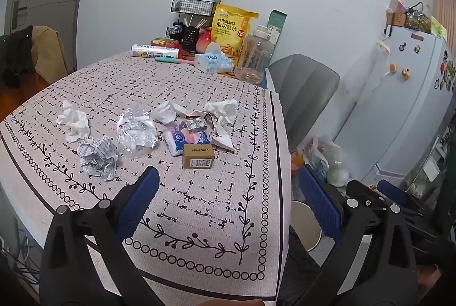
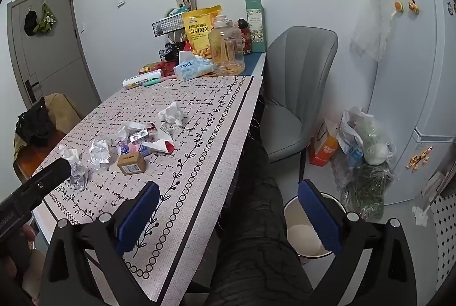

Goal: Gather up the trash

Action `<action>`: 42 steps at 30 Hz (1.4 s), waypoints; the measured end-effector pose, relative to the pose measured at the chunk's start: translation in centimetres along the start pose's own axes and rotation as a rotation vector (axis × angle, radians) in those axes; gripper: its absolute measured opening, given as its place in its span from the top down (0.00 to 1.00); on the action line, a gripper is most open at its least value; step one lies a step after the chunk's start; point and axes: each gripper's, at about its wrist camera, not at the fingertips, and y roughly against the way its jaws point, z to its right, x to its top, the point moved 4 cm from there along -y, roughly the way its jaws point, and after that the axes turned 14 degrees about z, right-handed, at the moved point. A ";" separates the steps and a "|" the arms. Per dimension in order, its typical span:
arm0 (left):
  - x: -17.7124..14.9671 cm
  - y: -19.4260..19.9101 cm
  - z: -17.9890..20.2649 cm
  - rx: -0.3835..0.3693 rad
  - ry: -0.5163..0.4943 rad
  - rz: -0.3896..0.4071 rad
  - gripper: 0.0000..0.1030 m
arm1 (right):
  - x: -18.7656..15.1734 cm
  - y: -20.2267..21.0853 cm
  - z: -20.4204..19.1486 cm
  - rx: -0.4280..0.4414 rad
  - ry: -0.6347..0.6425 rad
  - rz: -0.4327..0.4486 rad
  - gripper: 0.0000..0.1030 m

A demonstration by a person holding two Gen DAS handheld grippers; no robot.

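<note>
Trash lies in the middle of the patterned table (image 1: pixel 199 209): a small cardboard box (image 1: pixel 198 156), a crumpled printed paper (image 1: pixel 98 156), a crushed clear plastic wrapper (image 1: pixel 136 133), white tissues (image 1: pixel 73 120), a blue tissue pack (image 1: pixel 186 139) and a foil blister (image 1: pixel 195 124). The box also shows in the right wrist view (image 2: pixel 131 162). My left gripper (image 1: pixel 230 203) is open and empty, above the table's near edge. My right gripper (image 2: pixel 228 217) is open and empty, off the table's right edge, above a white bin (image 2: pixel 303 234) on the floor.
At the table's far end stand a yellow snack bag (image 1: pixel 232 26), a clear jar (image 1: pixel 255 55), a tissue box (image 1: pixel 213 62) and wire baskets (image 1: pixel 192 5). A grey chair (image 2: pixel 296 89) sits to the right. Bags (image 2: pixel 364 152) lean by the fridge (image 2: pixel 413 49).
</note>
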 end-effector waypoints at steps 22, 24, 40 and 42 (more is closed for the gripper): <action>0.1 0.6 0.4 -0.008 -0.010 0.013 0.06 | 0.3 0.4 -0.6 0.016 0.012 0.013 0.07; 0.2 0.5 0.4 -0.007 -0.010 0.012 0.06 | 0.3 0.4 -0.6 0.018 0.012 0.014 0.07; 0.3 0.5 0.6 -0.004 -0.022 0.018 0.06 | 0.3 0.1 -0.6 0.037 -0.002 0.008 0.07; 0.4 0.5 0.7 -0.003 -0.025 0.018 0.06 | 0.3 0.1 -0.6 0.038 -0.001 0.008 0.07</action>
